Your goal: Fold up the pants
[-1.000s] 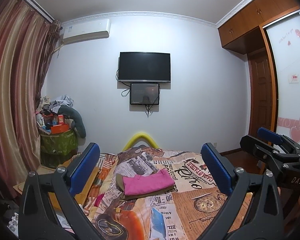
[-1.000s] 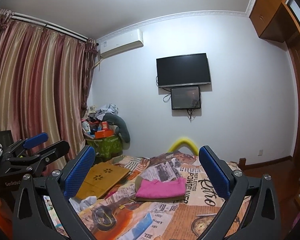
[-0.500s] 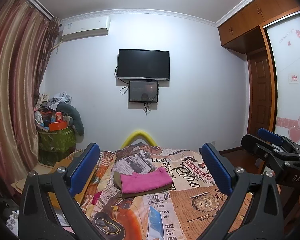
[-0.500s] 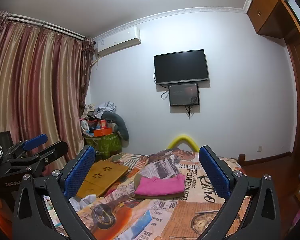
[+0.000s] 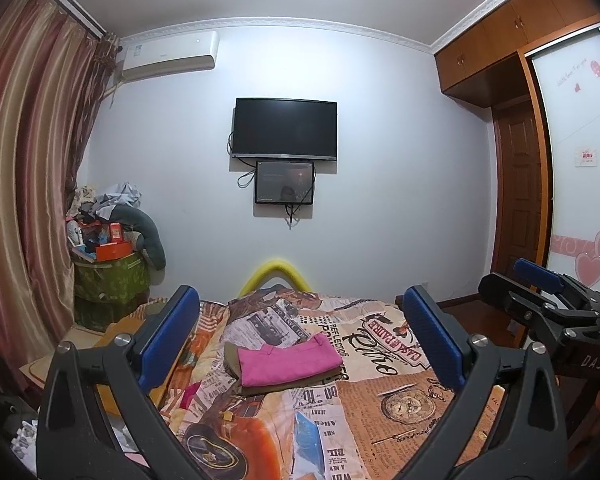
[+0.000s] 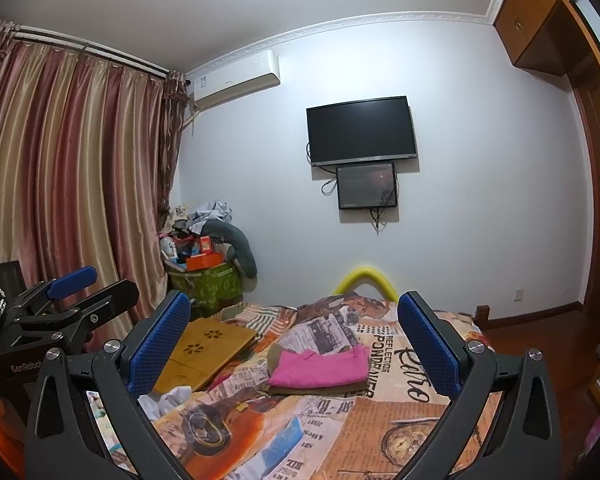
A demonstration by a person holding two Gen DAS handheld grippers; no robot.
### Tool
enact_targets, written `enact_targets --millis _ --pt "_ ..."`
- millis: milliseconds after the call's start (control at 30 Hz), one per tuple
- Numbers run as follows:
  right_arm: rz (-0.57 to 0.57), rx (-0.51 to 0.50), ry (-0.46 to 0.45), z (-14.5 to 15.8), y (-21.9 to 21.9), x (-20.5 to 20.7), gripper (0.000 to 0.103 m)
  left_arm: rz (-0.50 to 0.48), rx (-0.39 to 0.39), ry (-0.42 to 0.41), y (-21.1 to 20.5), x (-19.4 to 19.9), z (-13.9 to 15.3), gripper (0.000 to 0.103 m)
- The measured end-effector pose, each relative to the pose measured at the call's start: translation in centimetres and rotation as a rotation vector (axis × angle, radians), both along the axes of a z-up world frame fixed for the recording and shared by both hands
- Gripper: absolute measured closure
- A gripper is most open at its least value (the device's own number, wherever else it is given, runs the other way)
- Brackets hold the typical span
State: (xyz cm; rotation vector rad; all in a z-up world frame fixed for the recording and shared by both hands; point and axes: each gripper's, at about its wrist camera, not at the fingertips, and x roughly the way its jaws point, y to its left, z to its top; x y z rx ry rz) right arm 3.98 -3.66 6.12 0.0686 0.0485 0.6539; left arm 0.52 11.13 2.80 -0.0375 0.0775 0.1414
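Folded pink pants lie on top of a folded olive garment in the middle of the bed. My left gripper is open, held up in the air well short of the stack with nothing between its blue pads. My right gripper is open too, raised at a similar distance and empty. Each wrist view shows the other gripper at its edge: the right gripper and the left gripper.
The bed carries a newspaper-print cover. A bamboo lap tray and white cloth lie at its left side. A cluttered green box stands by the curtains. A TV hangs on the far wall, a wardrobe stands right.
Both views have shifted slightly, so the pants stack sits a little lower and nearer in frame. Both grippers stay open and empty.
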Motion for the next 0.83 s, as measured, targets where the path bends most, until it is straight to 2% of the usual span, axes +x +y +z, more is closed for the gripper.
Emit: enact_targets --millis 833 --pt "0.002 -0.005 0.008 -0.1 0.16 -0.14 0.0 -0.01 0.002 0.027 -0.06 0.33 -0.48 0.0"
